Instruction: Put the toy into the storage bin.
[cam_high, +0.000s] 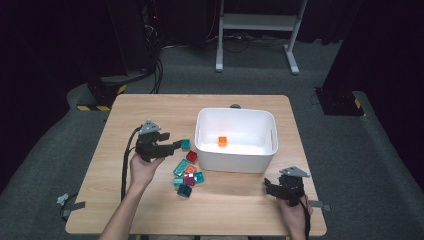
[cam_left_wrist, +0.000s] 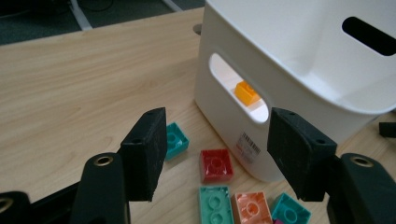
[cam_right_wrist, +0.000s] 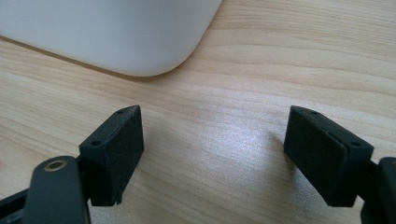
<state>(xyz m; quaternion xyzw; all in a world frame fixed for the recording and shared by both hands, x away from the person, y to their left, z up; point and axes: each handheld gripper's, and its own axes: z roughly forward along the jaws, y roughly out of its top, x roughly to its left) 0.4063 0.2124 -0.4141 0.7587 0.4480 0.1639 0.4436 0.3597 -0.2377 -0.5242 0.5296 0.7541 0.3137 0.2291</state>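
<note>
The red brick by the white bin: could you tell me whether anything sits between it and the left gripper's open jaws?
Nothing visible does: the left gripper hangs open over the red brick, with bare table around it.

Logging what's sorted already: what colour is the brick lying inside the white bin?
Orange. The brick shows best in the left gripper view, through the bin's handle slot.

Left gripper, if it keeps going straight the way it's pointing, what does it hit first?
Probably the red brick: it lies on the table between the open, empty jaws of the left gripper, just ahead. Past it stands the white bin. Depth is hard to judge, so the teal brick could come first.
</note>
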